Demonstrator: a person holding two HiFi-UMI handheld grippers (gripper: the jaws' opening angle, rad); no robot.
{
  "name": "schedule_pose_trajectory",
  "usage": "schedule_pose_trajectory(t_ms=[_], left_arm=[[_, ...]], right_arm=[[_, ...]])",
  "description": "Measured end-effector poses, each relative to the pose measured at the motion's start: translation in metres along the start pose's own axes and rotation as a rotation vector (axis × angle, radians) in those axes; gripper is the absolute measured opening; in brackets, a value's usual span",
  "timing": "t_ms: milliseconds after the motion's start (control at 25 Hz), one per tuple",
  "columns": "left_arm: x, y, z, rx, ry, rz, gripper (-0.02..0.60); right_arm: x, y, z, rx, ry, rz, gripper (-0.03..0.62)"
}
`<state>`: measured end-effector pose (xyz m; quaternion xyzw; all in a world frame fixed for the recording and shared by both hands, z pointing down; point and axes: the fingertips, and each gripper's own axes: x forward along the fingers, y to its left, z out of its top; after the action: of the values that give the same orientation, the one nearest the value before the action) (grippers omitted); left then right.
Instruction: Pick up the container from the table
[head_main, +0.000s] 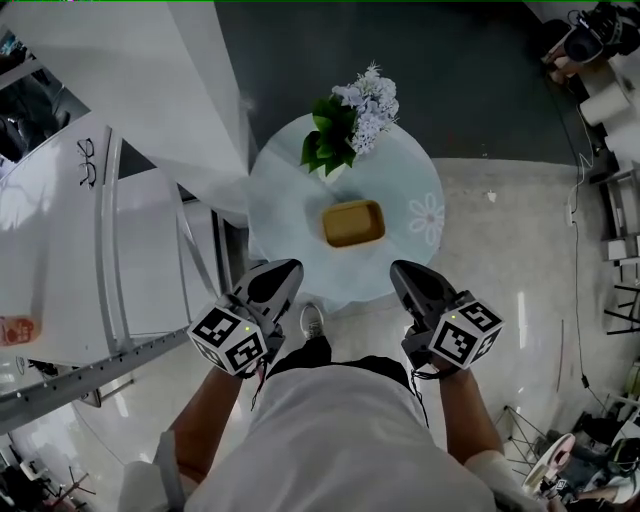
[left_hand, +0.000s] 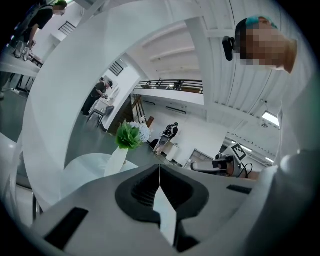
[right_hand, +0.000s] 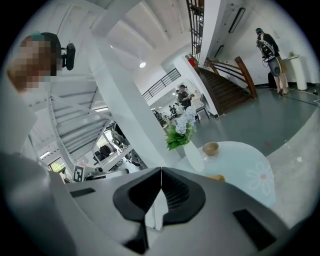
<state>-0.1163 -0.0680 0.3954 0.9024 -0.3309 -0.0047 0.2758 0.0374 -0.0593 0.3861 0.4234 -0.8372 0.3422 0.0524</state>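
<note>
A tan rectangular container (head_main: 353, 223) lies near the middle of a round glass table (head_main: 290, 200), in front of a white vase of flowers (head_main: 350, 125). My left gripper (head_main: 283, 272) hovers at the table's near edge, left of the container, jaws shut and empty. My right gripper (head_main: 405, 275) hovers at the near edge on the right, also shut and empty. In the right gripper view only a sliver of the container (right_hand: 216, 177) shows above the shut gripper (right_hand: 161, 170), by the vase (right_hand: 192, 155). The left gripper view shows its shut gripper (left_hand: 159, 167), the vase (left_hand: 116, 160) and the table (left_hand: 85, 170).
A small tan bowl (right_hand: 210, 148) sits on the table beyond the vase. A white stair structure (head_main: 100, 230) stands close on the left. Equipment and cables (head_main: 610, 200) line the right side. People stand far off in both gripper views. My shoe (head_main: 312, 320) is under the table edge.
</note>
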Motion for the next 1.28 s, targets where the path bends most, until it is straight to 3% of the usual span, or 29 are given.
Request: schedule_pose_trajectory(t_ms=[680, 1280], left_arm=[[0.015, 0.019, -0.003, 0.000, 0.047, 0.035, 0.021], [0.063, 0.048, -0.025, -0.006, 0.102, 0.216, 0.021]], right_arm=[[0.022, -0.019, 0.005, 0.052, 0.013, 0.020, 0.023], [0.057, -0.067, 0.008, 0.027, 0.165, 0.134, 0.023]])
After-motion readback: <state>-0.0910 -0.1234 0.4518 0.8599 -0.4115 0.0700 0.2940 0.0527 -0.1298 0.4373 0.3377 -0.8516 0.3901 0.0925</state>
